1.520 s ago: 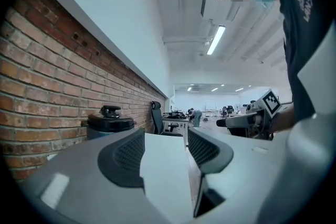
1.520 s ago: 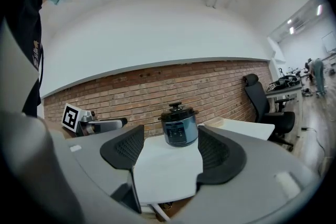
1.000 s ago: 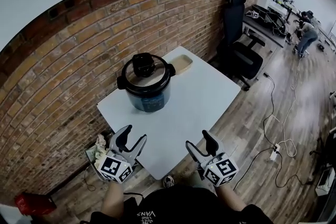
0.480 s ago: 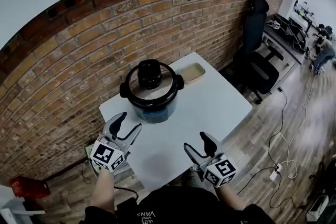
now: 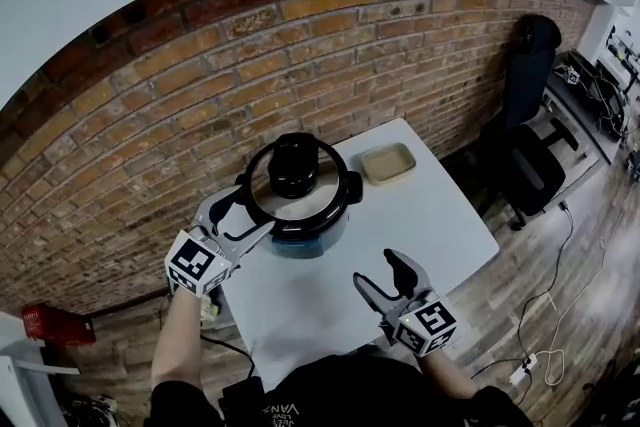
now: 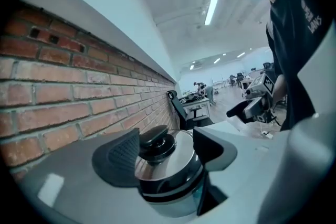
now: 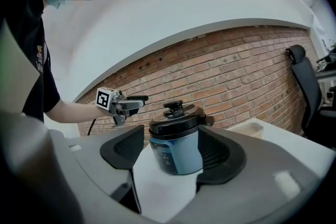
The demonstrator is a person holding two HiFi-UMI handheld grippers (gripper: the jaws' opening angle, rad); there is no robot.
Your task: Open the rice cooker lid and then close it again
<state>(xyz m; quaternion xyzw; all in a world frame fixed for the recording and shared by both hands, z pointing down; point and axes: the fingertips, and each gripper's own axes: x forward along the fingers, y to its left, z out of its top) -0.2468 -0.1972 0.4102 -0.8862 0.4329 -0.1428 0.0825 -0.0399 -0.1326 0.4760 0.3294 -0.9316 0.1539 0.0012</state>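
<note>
— Rice cooker?
— Middle of frame on the white desk, lid shut.
— Left gripper?
— Opening wide at the cooker's left rim, nothing pinched. Left handle hidden behind it, contact unclear.
— Right gripper?
— Lower right, spread wide, empty, well short of the cooker.

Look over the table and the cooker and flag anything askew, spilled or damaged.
Nothing stands out. The blue rice cooker stands upright on the white table, its steel lid with the black knob seated level and closed. The shallow beige tray lies flat beside it, apart. No spill or damage shows.
</note>
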